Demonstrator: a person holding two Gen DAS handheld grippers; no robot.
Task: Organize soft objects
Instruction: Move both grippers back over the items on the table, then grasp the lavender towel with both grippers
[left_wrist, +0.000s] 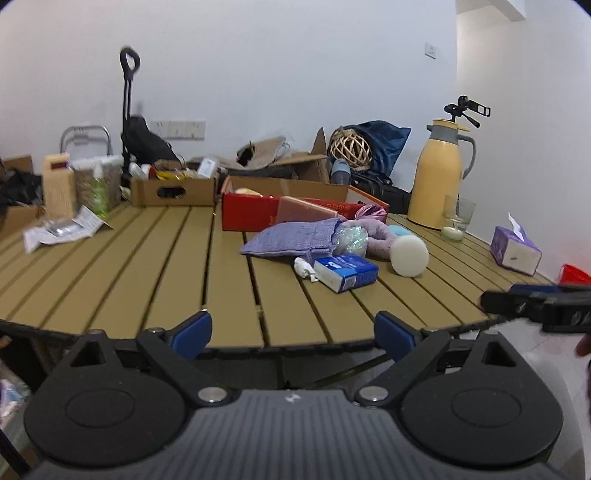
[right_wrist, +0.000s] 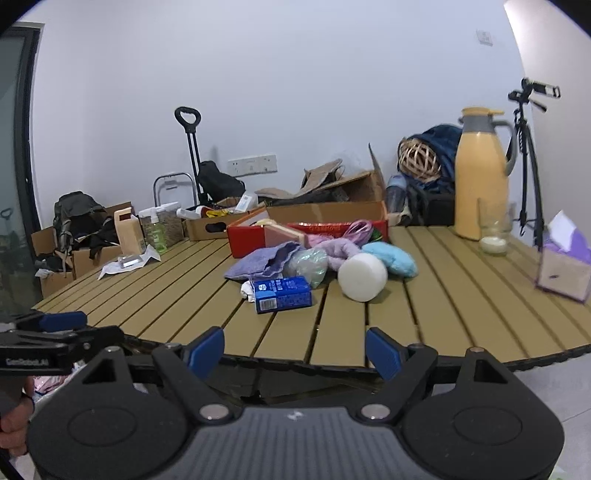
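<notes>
A heap of soft things lies mid-table in front of a red box (left_wrist: 251, 214) (right_wrist: 247, 236): a lilac cloth (left_wrist: 291, 238) (right_wrist: 258, 264), a crinkly clear bag (left_wrist: 349, 240) (right_wrist: 308, 264), a mauve plush piece (left_wrist: 382, 236) (right_wrist: 341, 251), a light blue sponge (right_wrist: 393, 256), a white foam cylinder (left_wrist: 410, 254) (right_wrist: 362, 277) and a blue carton (left_wrist: 345, 271) (right_wrist: 282, 293). My left gripper (left_wrist: 293, 334) hangs open at the table's near edge, nothing between its fingers. Just as empty, my right gripper (right_wrist: 295, 350) is open at the same edge.
On the slatted table (left_wrist: 147, 266) (right_wrist: 443, 295) stand a yellow thermos (left_wrist: 439, 173) (right_wrist: 480, 177), a glass with a candle (left_wrist: 456, 219) (right_wrist: 495, 230) and a purple tissue box (left_wrist: 515, 247) (right_wrist: 565, 269). Cardboard boxes (left_wrist: 173, 188), bags and a tripod (right_wrist: 528, 155) crowd the back.
</notes>
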